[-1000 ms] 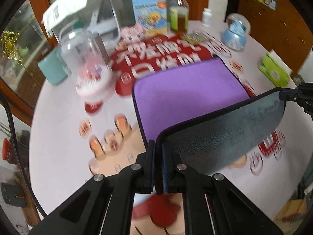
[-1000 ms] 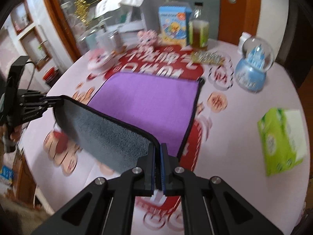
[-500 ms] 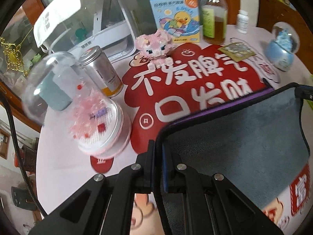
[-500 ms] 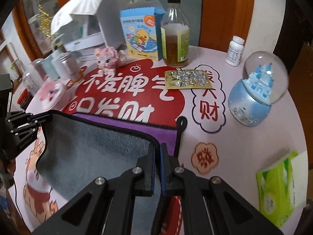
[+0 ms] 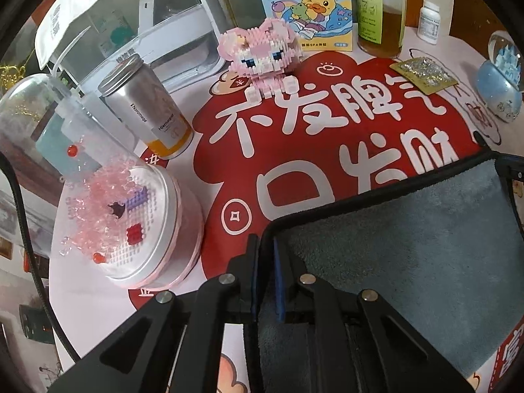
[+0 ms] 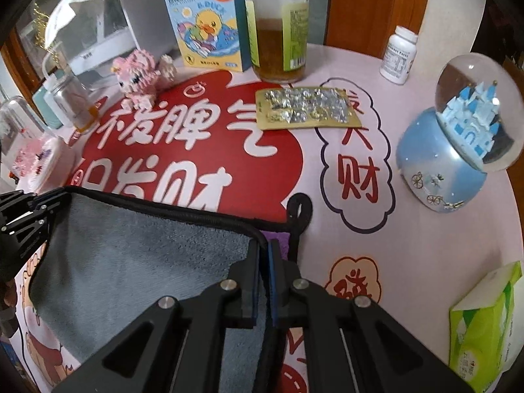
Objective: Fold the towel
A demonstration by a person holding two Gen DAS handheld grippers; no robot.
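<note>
The towel (image 5: 409,249) lies folded over on the table, grey side up with a black hem; in the right wrist view (image 6: 137,255) a sliver of its purple side (image 6: 278,239) and a black hanging loop (image 6: 298,209) show at the far right corner. My left gripper (image 5: 267,252) is shut on the towel's far left corner. My right gripper (image 6: 263,255) is shut on the far right corner. The left gripper also shows in the right wrist view (image 6: 29,216), at the left end of the hem.
Close beyond the towel stand a clear dome with pink beads (image 5: 124,216), a metal can (image 5: 147,111), a pink block figure (image 5: 258,55), a duck box (image 6: 203,23), a bottle (image 6: 278,23), a foil blister pack (image 6: 304,108), a snow globe (image 6: 458,150), a pill bottle (image 6: 398,55) and a green tissue pack (image 6: 484,324).
Both grippers carried the lifted near edge forward over the purple towel and down to its far edge. The purple side is now almost fully covered by the grey side.
</note>
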